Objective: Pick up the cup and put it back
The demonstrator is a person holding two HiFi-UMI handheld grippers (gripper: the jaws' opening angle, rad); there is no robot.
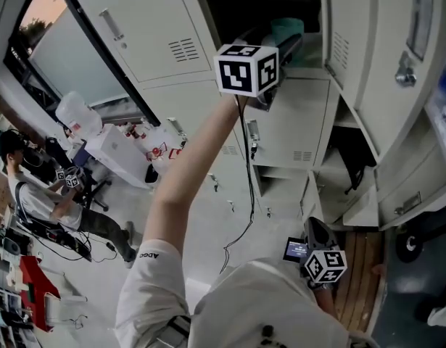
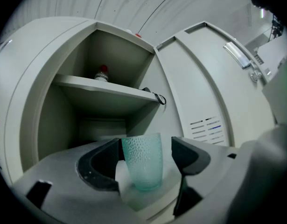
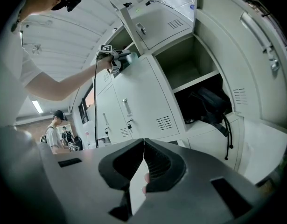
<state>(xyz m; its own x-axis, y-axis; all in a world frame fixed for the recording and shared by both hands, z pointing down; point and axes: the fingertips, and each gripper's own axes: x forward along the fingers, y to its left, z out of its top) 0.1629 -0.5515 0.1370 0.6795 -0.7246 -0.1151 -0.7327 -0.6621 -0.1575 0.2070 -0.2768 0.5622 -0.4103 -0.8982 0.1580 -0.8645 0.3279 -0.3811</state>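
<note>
Left gripper view shows our left gripper [image 2: 145, 148] spread wide around the cup [image 2: 142, 167], which stands on the locker [image 2: 64, 120] floor; withdrawing crookedly, we could tip it. Our right gripper [image 3: 143, 148] is pinched together, empty.

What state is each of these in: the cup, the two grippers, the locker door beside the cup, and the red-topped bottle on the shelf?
cup: upright in the locker, not gripped
left gripper: open, one jaw on either side of the cup
right gripper: shut, nothing between its jaws
locker door: open
red-topped bottle: upright on the shelf above the cup
</note>
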